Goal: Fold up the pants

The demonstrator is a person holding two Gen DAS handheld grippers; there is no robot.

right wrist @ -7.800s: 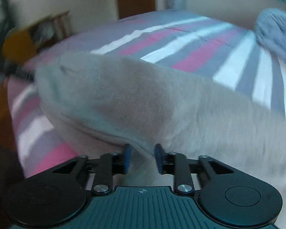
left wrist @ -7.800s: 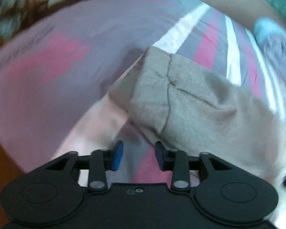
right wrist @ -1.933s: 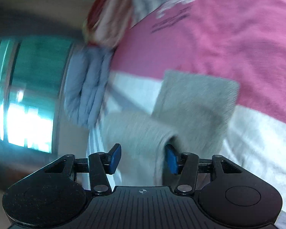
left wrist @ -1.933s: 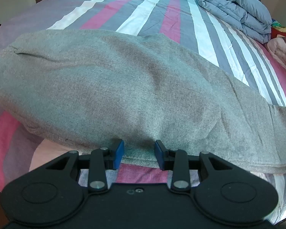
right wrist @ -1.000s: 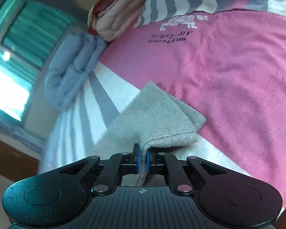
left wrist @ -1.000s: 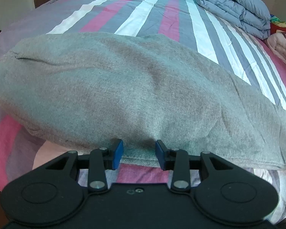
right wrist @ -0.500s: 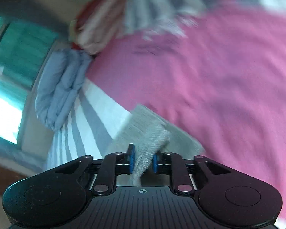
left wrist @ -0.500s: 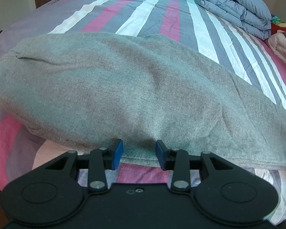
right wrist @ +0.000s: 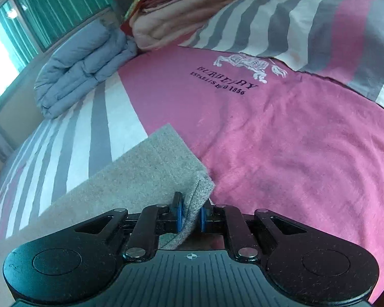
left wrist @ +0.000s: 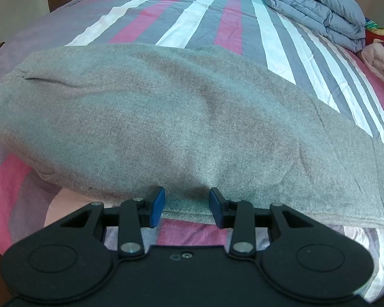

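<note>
- The grey pants [left wrist: 181, 117] lie flat across the striped bed [left wrist: 207, 18], doubled lengthwise.
- The right gripper [right wrist: 190, 216] pinches the cuff corner; carry it evenly toward the waist.
- The left gripper [left wrist: 187, 206], fingers spread, straddles the near edge untouched; it should pin the fold.

A striped bed [left wrist: 202, 12] fills both views, with a folded blue duvet [left wrist: 317, 12] at upper right. Daylight enters through a green-barred window [right wrist: 38, 7] at upper left, beside pink folded blankets [right wrist: 176, 23].
</note>
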